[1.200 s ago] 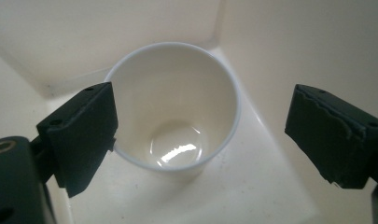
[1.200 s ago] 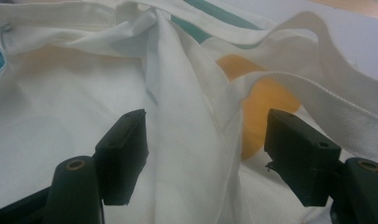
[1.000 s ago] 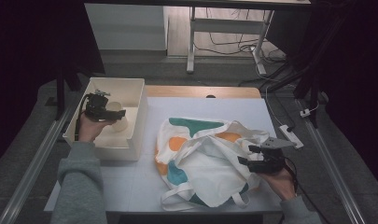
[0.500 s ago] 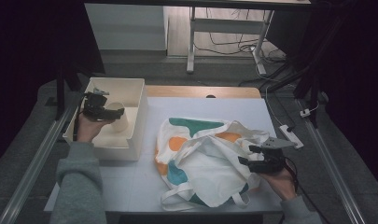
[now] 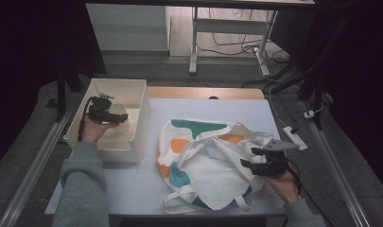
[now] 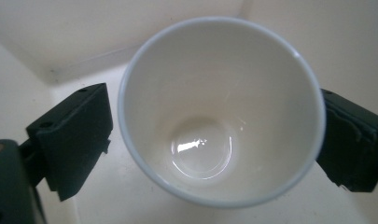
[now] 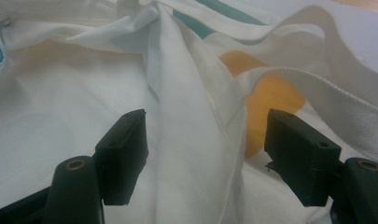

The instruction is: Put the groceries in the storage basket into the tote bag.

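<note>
Now, cup (image 6: 221, 112): upright between left gripper (image 6: 214, 140) jaws, which flank it; contact uncertain.
Bin (image 5: 137, 113): upper left.
Right gripper (image 5: 251, 157): released over bag (image 5: 203, 165).

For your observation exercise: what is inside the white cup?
The cup holds nothing: its glossy bottom shows bare. It sits between the left gripper's jaws inside the box; whatever lies beneath is covered.

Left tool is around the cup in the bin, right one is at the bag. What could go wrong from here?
The cup sits between the left tool with its pads beside the smooth rim; a light grip might let it slip back into the bin. The right tool stands open over loose folds of the tote bag, so the mouth may sag shut.
</note>
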